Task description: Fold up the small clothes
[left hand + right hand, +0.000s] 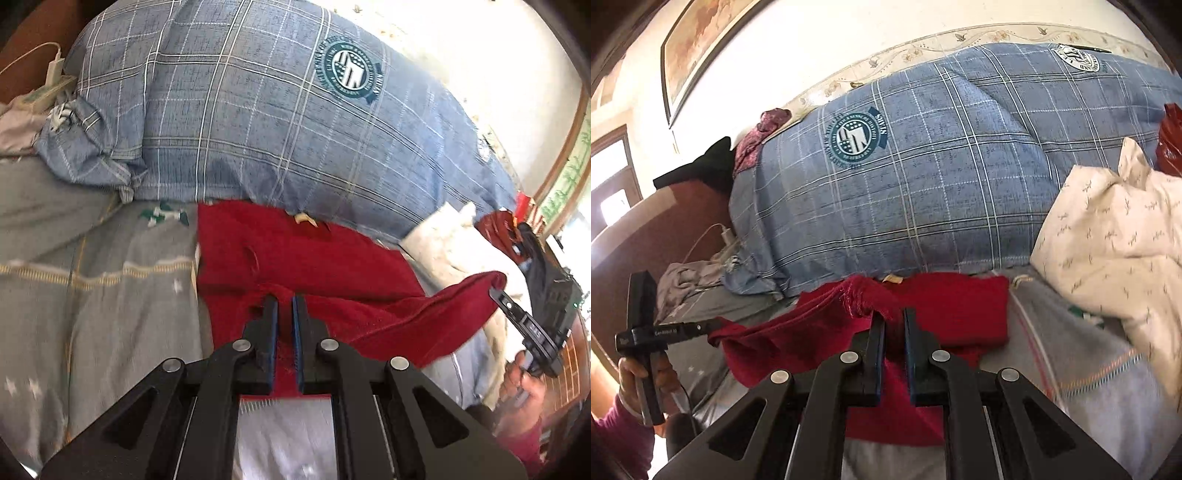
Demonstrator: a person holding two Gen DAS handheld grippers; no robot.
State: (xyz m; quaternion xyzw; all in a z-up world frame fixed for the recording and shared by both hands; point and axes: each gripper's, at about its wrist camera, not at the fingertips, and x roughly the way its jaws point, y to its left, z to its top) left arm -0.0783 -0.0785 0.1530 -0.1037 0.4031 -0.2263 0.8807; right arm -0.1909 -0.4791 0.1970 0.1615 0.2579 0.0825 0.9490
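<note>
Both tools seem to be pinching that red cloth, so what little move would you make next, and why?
Probably carry both tools forward toward the blue plaid pillow. The left tool and right tool each grip the red garment's lifted near edge, while its far part lies flat on the bed, ready for folding over.

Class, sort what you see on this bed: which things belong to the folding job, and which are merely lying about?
Job in hand:
red garment
left gripper, shut on it
right gripper, shut on it

Lying about:
blue plaid quilt
cream pillow
white charger
framed picture
</note>
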